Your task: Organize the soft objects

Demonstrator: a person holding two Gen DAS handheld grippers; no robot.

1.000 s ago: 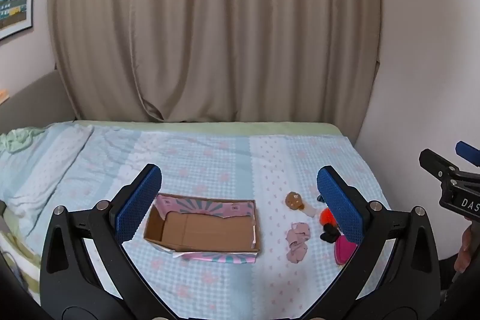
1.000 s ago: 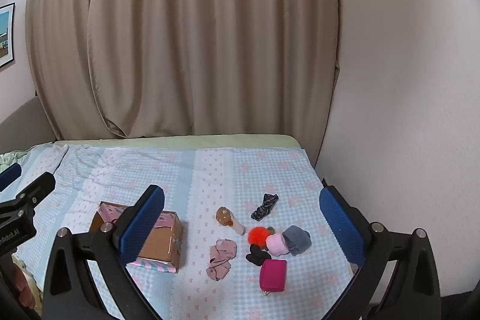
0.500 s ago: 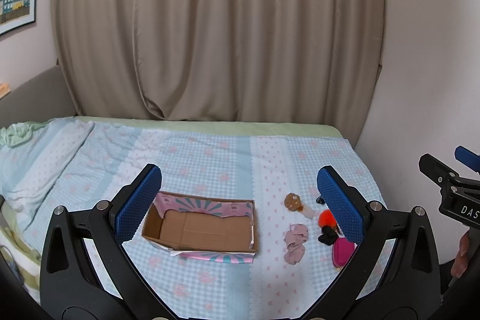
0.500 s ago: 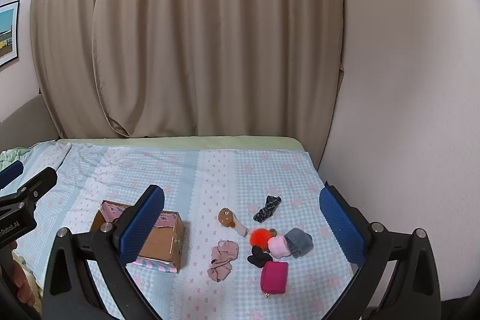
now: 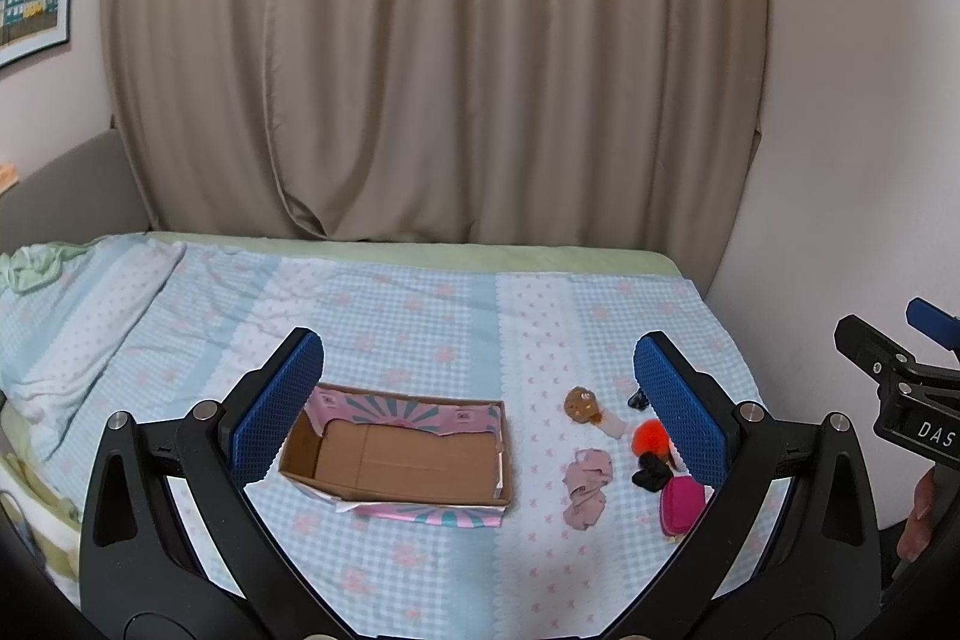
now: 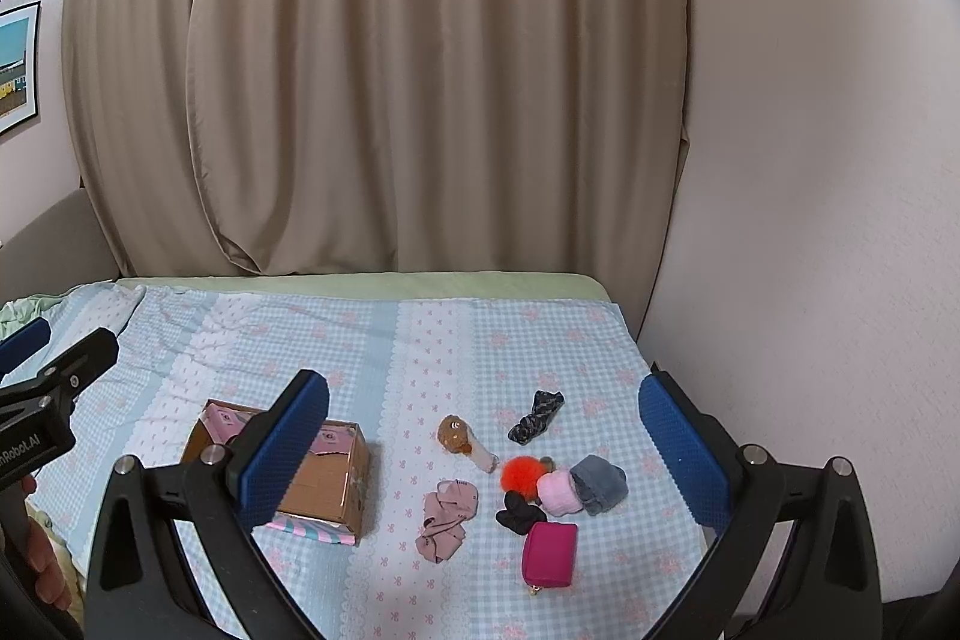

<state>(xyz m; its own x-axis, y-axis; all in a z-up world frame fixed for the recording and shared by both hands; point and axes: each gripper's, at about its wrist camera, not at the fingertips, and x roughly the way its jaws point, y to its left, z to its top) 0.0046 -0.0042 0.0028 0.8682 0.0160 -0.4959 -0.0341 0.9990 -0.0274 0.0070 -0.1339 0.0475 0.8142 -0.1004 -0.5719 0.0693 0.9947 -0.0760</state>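
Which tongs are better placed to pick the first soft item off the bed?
Probably the right tongs: open, with the pile between their tips, the orange pom-pom and magenta pouch included. The left tongs, also open, frame the empty cardboard box.

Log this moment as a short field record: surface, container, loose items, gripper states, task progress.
surface: bed with blue checked cover
container: open cardboard box, nothing visible inside
loose items: pink cloth, brown toy, orange pompom, pink roll, grey roll, black piece, magenta pouch, dark patterned fabric
left gripper: open, holding nothing
right gripper: open, holding nothing
progress: nothing in the box yet
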